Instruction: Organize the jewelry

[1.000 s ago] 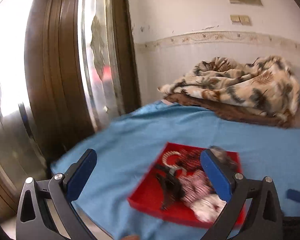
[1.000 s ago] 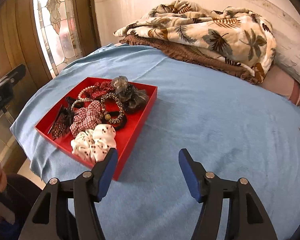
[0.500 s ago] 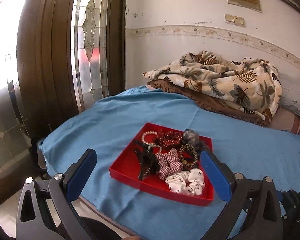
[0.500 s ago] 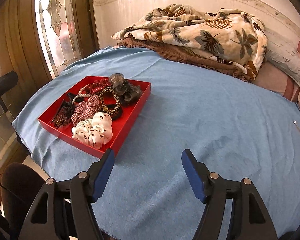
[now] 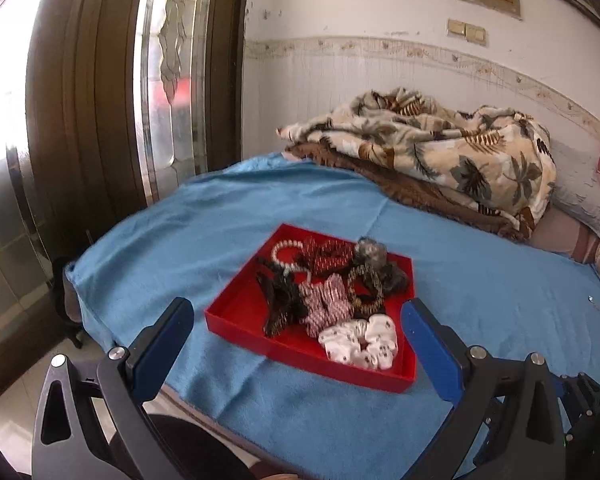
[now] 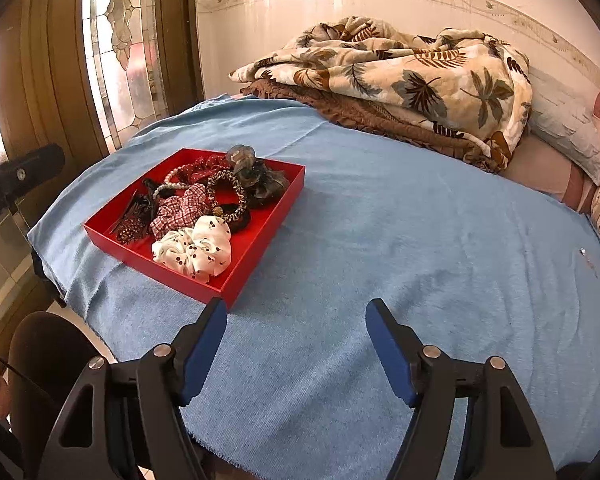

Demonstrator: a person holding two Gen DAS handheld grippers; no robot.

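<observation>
Left wrist view: left gripper (image 5: 296, 344) hovering over near edge of bed, jaws wide, nothing between them. Red tray (image 5: 236, 312) lying on blue bedspread (image 5: 204, 216), just ahead of the fingers, well short of contact.

Tray contents, left to right: dark hair claw (image 5: 278, 300) against the left side; pearl bracelet (image 5: 284, 250) at the far left corner; red dotted scrunchie (image 5: 326, 254) beside it; red-checked scrunchie (image 5: 326, 306) at centre; gold-and-black beaded band (image 5: 364, 288) next; grey gauze scrunchie (image 5: 374, 258) at far right; white spotted scrunchie (image 5: 360, 344) nearest the front wall. All pieces heaped and overlapping in the one undivided compartment.

Right wrist view: same tray (image 6: 260, 268) at left, right gripper (image 6: 296, 344) over bare bedspread to its right, near the tray's front corner but not touching. Jaws recently opening further, now standing wide, nothing between them. Leaf-print blanket (image 6: 400, 68) folded at the far side, well apart from the work.

Assessment: no item lifted, none laid out on the bedspread, no separate place for sorted pieces visible. Task judged at its very start, both grippers in approach only. Remaining: every piece to be picked out, untangled from its neighbours and set in order. Snagging among overlapping pieces a likely difficulty.
</observation>
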